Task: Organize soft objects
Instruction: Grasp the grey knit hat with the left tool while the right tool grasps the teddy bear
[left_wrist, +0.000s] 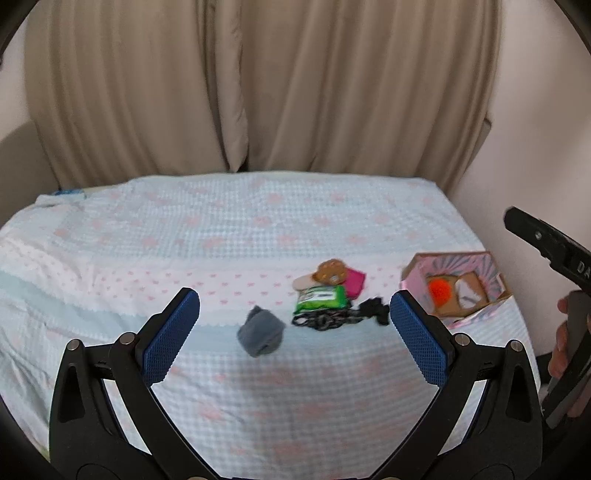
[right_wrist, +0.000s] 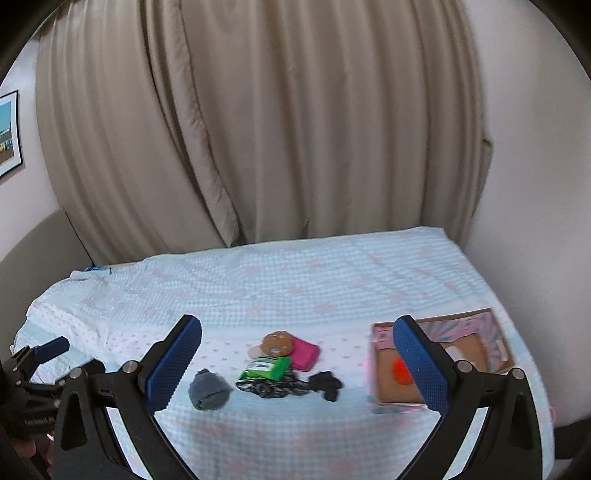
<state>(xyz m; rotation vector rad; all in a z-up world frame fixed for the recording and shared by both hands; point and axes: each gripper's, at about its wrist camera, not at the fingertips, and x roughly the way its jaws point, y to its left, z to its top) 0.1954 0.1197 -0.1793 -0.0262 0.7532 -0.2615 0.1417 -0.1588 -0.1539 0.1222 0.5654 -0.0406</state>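
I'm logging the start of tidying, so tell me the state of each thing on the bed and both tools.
Left tool: open, empty.
Right tool: open, empty.
Pink box: open, orange item inside.
Grey sock: balled up, on the bed.
Green packet: lying flat, on patterned cloth.
Curtain: drawn shut.

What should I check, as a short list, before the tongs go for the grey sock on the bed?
1. Left tongs open and empty: ok.
2. Right tongs open and empty: ok.
3. Grey sock lies apart from the other things, nothing on top: ok.
4. Box is open on top: ok.
5. Room left in the box beside the orange thing and the white thing: cannot tell.
6. Black cloth near the patterned cloth; whether they touch or tangle: cannot tell.
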